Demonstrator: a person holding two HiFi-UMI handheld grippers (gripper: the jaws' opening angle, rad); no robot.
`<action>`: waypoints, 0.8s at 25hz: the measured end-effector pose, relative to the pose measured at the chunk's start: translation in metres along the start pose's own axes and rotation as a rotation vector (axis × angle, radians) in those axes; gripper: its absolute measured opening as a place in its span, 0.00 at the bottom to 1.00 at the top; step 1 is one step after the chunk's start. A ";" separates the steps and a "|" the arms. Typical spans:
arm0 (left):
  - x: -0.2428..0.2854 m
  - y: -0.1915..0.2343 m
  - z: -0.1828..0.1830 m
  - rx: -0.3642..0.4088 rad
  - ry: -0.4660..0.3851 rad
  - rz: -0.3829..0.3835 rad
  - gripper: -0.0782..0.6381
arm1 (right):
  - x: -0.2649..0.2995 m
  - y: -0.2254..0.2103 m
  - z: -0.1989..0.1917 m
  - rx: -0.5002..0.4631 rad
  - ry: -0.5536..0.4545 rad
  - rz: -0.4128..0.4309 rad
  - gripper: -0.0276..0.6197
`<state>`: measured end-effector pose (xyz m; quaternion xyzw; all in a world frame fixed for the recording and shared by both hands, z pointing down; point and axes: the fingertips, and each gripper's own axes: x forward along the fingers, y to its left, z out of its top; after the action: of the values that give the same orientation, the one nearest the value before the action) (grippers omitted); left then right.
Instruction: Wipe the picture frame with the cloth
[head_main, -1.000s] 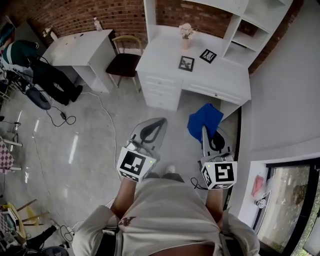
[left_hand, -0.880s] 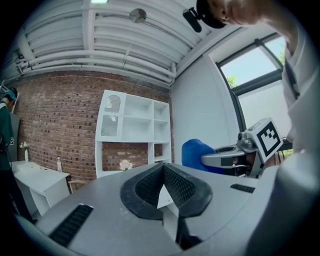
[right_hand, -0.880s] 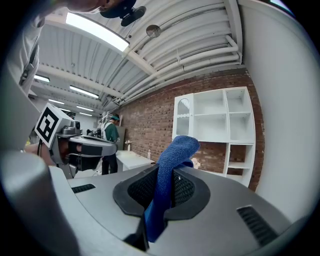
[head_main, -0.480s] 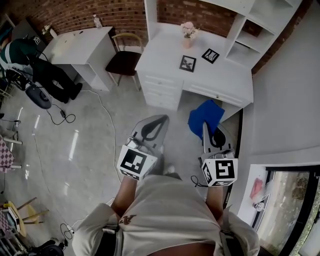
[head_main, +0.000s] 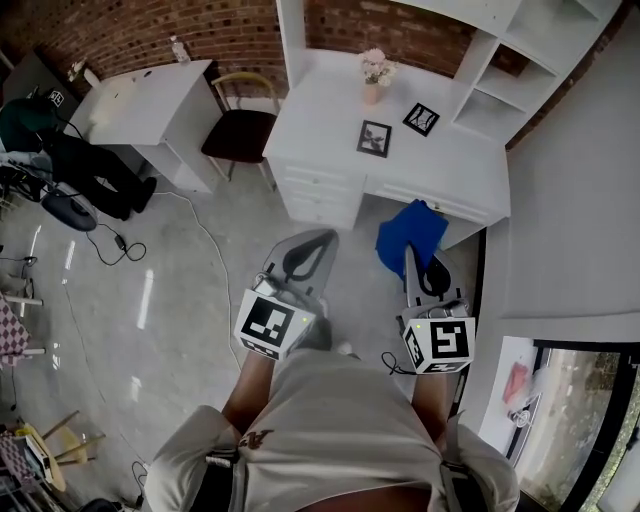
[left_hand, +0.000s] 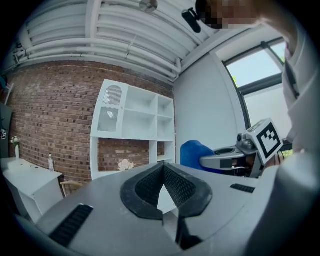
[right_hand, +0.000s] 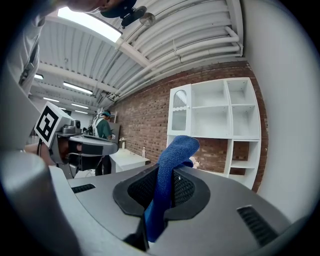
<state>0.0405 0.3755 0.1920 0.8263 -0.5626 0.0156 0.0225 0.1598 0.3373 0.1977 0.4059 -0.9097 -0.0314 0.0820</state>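
- Desk (head_main: 330, 120): stands well ahead of both grippers, so I judge wiping not yet begun.
- Right gripper (head_main: 409, 262): jaws clamped on cloth (head_main: 411, 232), its free end hanging forward as a wiping pad.
- Left gripper (head_main: 322, 243): jaws together, empty, free to steady.
- Frame (head_main: 374, 138): on desk, well apart from cloth.

From overhead, the head camera looks steeply down past the left claw (head_main: 306, 256) and right claw (head_main: 410, 262) to floor (head_main: 180, 290) and table (head_main: 320, 120). Each claw camera sits tight behind its own jaws, facing forward toward the brick wall (left_hand: 45, 115) and shelf (left_hand: 132, 131), the other claw at its edge. The cloth (head_main: 410, 232) shows in all three.
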 end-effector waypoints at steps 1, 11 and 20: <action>0.005 0.006 0.000 -0.001 0.002 -0.004 0.11 | 0.007 -0.002 0.000 0.002 0.002 -0.003 0.09; 0.053 0.057 0.000 0.000 0.011 -0.061 0.11 | 0.069 -0.020 0.002 0.014 0.025 -0.058 0.09; 0.077 0.095 -0.002 -0.007 0.011 -0.105 0.11 | 0.109 -0.023 0.002 0.016 0.045 -0.100 0.09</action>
<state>-0.0194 0.2693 0.2000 0.8544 -0.5185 0.0169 0.0291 0.1043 0.2409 0.2068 0.4523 -0.8863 -0.0193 0.0975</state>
